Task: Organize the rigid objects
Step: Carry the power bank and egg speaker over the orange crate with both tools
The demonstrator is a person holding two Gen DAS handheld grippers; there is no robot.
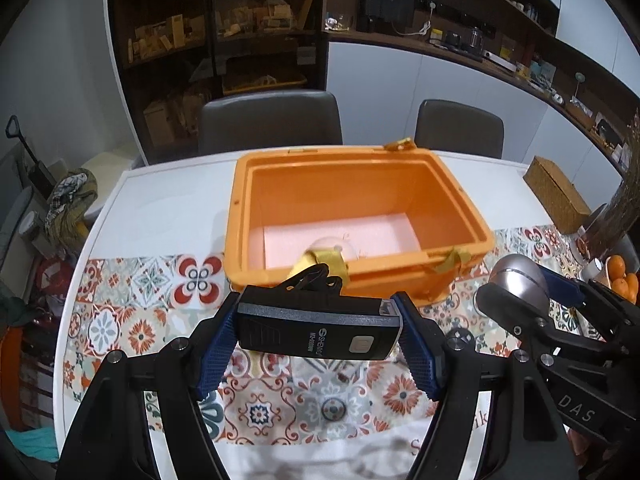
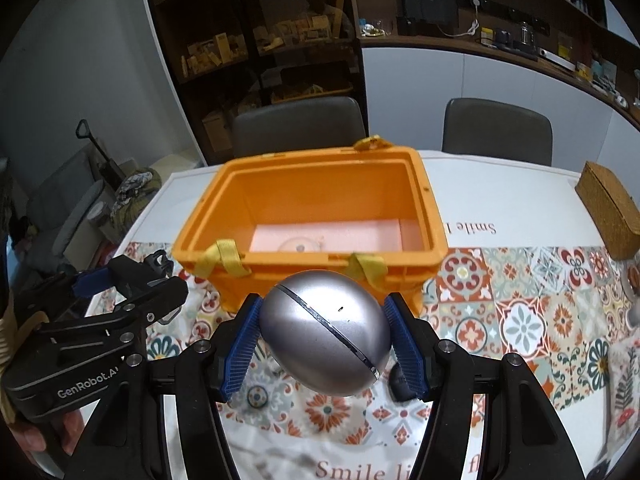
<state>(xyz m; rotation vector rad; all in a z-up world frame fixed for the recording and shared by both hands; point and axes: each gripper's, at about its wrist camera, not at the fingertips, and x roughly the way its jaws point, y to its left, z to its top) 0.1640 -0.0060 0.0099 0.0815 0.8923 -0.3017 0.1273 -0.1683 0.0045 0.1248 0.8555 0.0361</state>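
An open orange crate (image 1: 460,208) (image 2: 432,216) with yellow straps stands on the table ahead of both grippers. A small clear dome (image 1: 334,246) (image 2: 298,246) lies on its pale pink floor. My left gripper (image 1: 318,334) is shut on a black SHEMU device (image 1: 320,332), held crosswise above the patterned cloth just short of the crate's near wall. My right gripper (image 2: 322,338) is shut on a silver egg-shaped object (image 2: 326,330), also above the cloth near the crate's front; it shows in the left wrist view (image 1: 520,280) at the right.
A tiled-pattern cloth (image 1: 132,320) (image 2: 520,292) covers the near table. A woven box (image 1: 556,194) (image 2: 608,216) sits at the right. Oranges (image 1: 622,276) lie at the far right edge. A small dark object (image 2: 400,380) lies on the cloth under my right gripper. Two grey chairs (image 1: 270,122) stand behind the table.
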